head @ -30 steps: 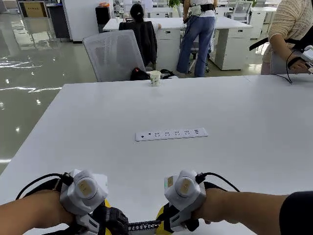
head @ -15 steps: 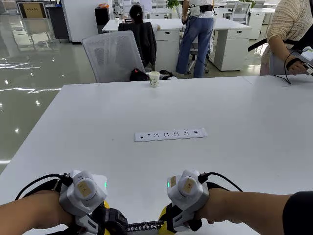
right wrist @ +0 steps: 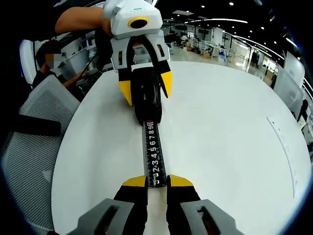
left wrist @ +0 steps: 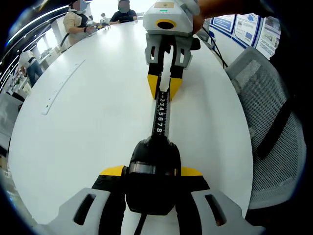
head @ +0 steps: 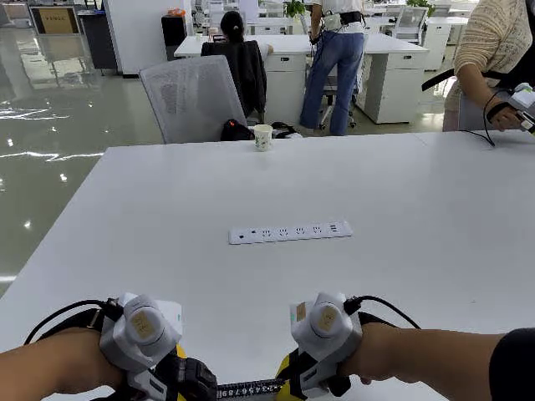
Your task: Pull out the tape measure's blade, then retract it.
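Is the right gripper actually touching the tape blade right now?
Touching. The right gripper view shows the right gripper with its yellow jaw tips pinched on the end of the blade.

At the near edge of the bench, the tape measure sat between the left gripper's jaws. Its blade ran right to the right gripper, whose jaws pinched the tip. A power strip lay mid-bench beyond them. A paper cup stood at the far edge, with a chair behind it.
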A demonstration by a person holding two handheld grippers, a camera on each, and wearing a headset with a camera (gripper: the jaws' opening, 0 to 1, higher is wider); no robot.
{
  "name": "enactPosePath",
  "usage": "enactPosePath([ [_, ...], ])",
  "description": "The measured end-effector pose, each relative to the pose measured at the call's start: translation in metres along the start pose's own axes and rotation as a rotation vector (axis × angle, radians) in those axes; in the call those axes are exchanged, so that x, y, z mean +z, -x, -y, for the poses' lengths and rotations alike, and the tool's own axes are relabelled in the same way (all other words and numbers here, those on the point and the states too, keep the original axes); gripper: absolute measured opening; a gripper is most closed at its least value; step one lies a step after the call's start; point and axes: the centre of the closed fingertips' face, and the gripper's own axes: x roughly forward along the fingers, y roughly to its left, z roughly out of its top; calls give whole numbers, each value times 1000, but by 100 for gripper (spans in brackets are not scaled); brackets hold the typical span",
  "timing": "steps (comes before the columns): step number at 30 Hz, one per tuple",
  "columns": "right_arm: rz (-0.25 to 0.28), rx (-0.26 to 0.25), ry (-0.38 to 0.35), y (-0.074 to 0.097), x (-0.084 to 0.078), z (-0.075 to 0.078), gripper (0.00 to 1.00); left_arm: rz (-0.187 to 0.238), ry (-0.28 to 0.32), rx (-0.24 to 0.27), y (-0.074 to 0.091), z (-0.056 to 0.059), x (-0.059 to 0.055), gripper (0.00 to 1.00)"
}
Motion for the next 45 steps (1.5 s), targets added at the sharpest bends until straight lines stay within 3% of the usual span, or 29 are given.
enactPosePath([
  [34, -13, -2, -10, 8, -10, 2, 11, 2, 3, 4, 0, 0, 1, 34],
  [45, -23, -1, -27, 23, -24, 2, 11, -2, 5, 4, 0, 0, 2, 34],
])
